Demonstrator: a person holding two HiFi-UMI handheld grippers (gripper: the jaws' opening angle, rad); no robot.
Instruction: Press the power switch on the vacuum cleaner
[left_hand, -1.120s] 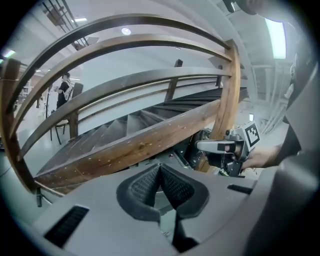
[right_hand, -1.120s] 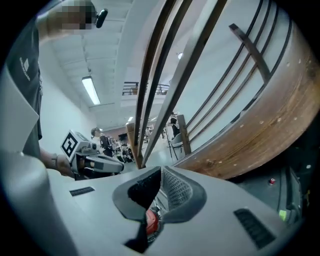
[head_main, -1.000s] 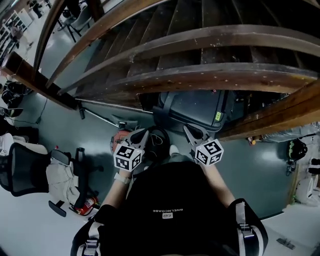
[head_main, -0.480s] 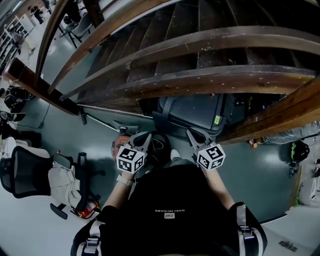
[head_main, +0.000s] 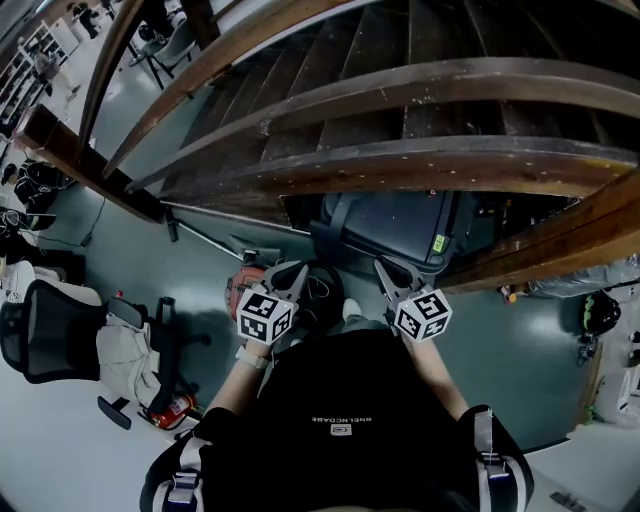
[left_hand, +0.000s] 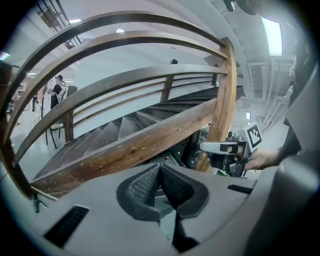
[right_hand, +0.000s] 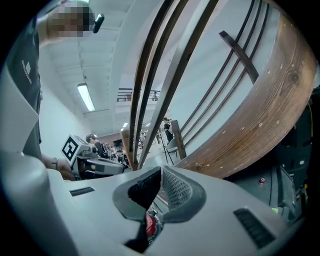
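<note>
Head view has both grippers held close in at the person's chest, high above the floor (head_main: 500, 350). The left gripper (head_main: 292, 272) and the right gripper (head_main: 386, 268) sit side by side and apart. Each gripper's own view shows its fingers (left_hand: 145, 187) closed tip to tip with nothing between them.

Just below and beside the left gripper, low on the floor, is a red-and-black body that I take to be the vacuum cleaner (head_main: 243, 283). The gripper partly hides it. A thin metal tube (head_main: 205, 237) runs away from it to the left. I cannot make out the power switch in any view.

Closed fingers held above the machine would fit a hand coming down to the switch as well as one lifting off it. In my judgement, a press goes best with the fingers shut as one blunt tip, brought straight down onto the switch and only lightly, so the body does not skid on the smooth floor.

Ahead, a dark grey case (head_main: 395, 220) sits under the wooden staircase (head_main: 420, 160), just beyond the right gripper. The curved handrails (head_main: 400, 75) arch overhead, so forward and upward room is tight. To the left an office chair (head_main: 45, 345) stands well apart. The bare floor to either side gives the freest room.
</note>
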